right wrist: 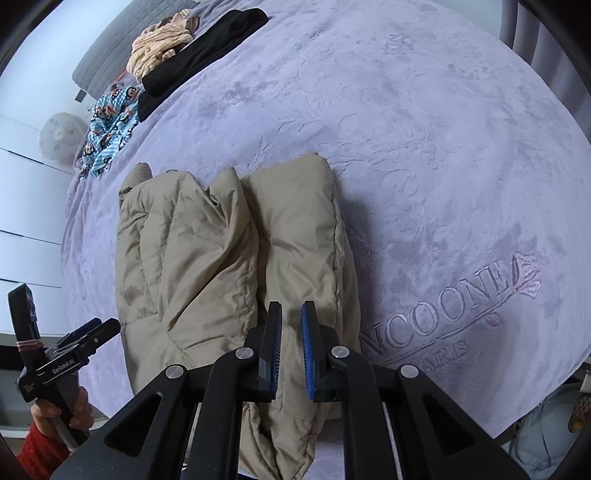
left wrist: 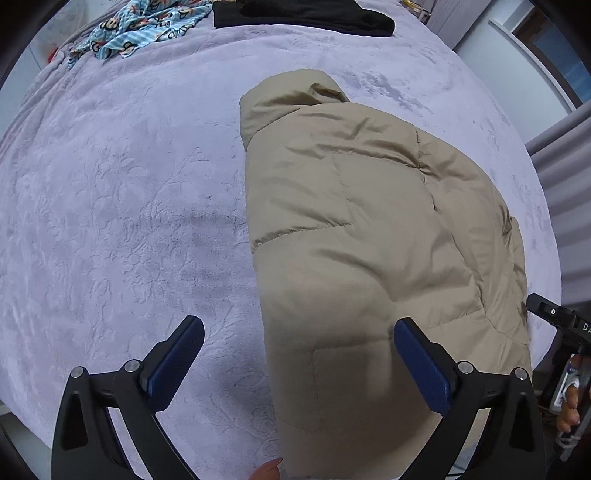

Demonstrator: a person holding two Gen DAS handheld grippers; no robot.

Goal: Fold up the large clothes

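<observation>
A beige puffer jacket (left wrist: 354,236) lies folded lengthwise on a lavender plush blanket (left wrist: 122,206). It also shows in the right wrist view (right wrist: 207,266) as a narrow bundle with side-by-side folds. My left gripper (left wrist: 299,332) is open wide over the jacket's near left edge, holding nothing. My right gripper (right wrist: 291,314) hovers over the jacket's near end, jaws a narrow gap apart with no cloth between them. The right gripper's body shows at the right edge of the left wrist view (left wrist: 557,317), and the left gripper shows at the left of the right wrist view (right wrist: 70,347).
At the far end of the bed lie a blue monkey-print garment (left wrist: 140,26), a black garment (left wrist: 303,14) and a striped beige garment (right wrist: 162,51). The blanket carries embroidered lettering (right wrist: 443,314). A white wardrobe (right wrist: 22,206) stands left; curtains (left wrist: 565,177) hang right.
</observation>
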